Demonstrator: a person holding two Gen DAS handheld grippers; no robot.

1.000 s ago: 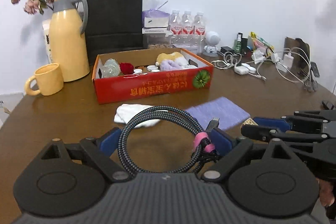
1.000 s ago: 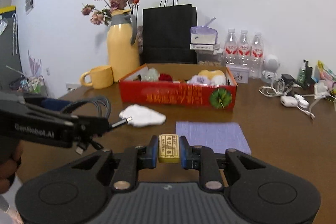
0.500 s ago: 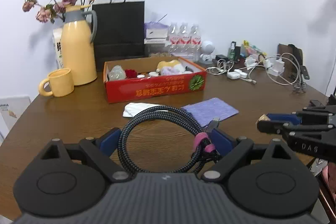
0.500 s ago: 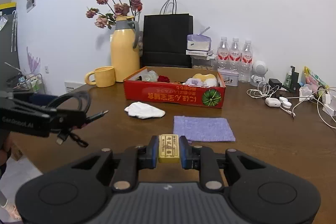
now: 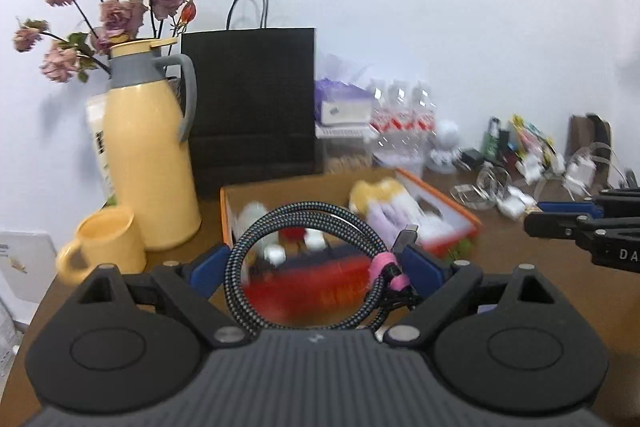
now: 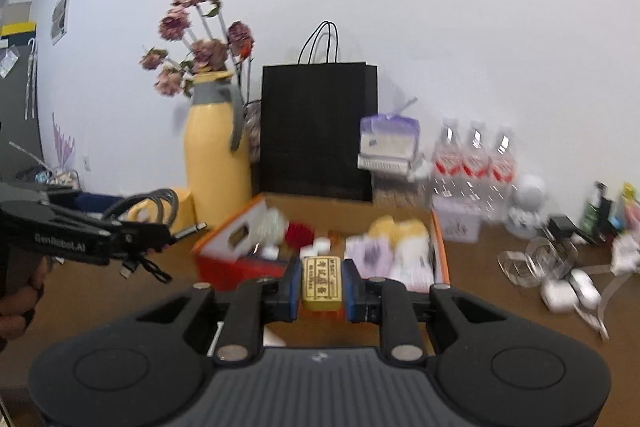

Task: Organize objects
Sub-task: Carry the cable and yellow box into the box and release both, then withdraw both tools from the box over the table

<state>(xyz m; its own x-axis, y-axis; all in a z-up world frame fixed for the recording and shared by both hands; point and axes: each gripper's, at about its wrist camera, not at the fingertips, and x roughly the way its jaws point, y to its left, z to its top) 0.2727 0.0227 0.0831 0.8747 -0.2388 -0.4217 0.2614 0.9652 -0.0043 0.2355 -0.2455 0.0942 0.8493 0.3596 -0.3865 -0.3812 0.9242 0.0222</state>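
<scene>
Pinching a coiled cable (image 5: 304,267), the left gripper (image 5: 316,267) faced the toy-filled red box (image 6: 440,243); the right gripper (image 6: 322,285) clamped a gold bar (image 6: 321,283).

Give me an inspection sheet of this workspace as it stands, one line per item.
Surface: brown wooden table, crowded along the wall.
Job's things: open red cardboard box holding small soft items; coiled braided cable; small gold bar-shaped block.
Clutter: yellow jug with dried flowers, yellow mug, black paper bag, water bottles.
Grippers: left gripper shut on cable; right gripper shut on block.
Cables: white chargers and leads, far right.
Surroundings: plain white wall.
</scene>
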